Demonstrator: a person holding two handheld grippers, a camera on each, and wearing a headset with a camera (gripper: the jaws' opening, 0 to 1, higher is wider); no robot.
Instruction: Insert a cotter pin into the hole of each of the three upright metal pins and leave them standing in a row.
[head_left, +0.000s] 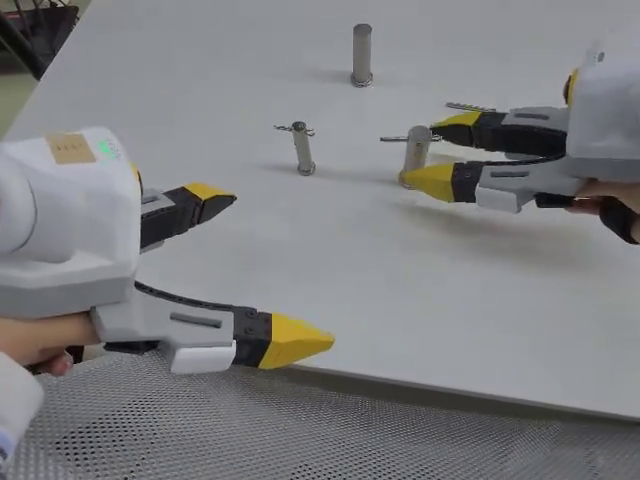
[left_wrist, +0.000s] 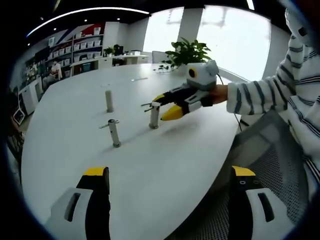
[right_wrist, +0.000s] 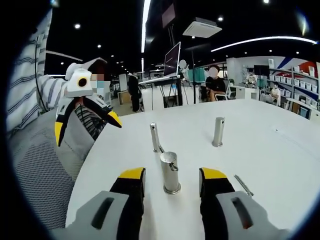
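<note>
- Three short upright pins of smooth grey metal, each with a flared foot, stood well apart on the white surface (head_left: 330, 300).
- The far pin (head_left: 362, 55) was bare. The middle pin (head_left: 303, 150) carried a thin wire cotter pin (head_left: 293, 128) through its head.
- The white right gripper (head_left: 420, 153), with yellow-tipped black jaws, had its jaws open on either side of the third pin (right_wrist: 170, 172). A gap showed on each side in the right gripper view, and a wire appeared to pass through that pin's hole.
- A loose cotter pin (head_left: 470, 107) lay flat on the surface just beyond the right gripper.
- The left gripper (head_left: 275, 268) hovered at the near edge, jaws wide apart and empty.
- The pins looked stiff, slick and easily tipped, so mid-shaft below the hole seemed the safest hold.
- The loose cotter pin looked light, springy and hard to lift off the flat, so pinching its looped head seemed best.
</note>
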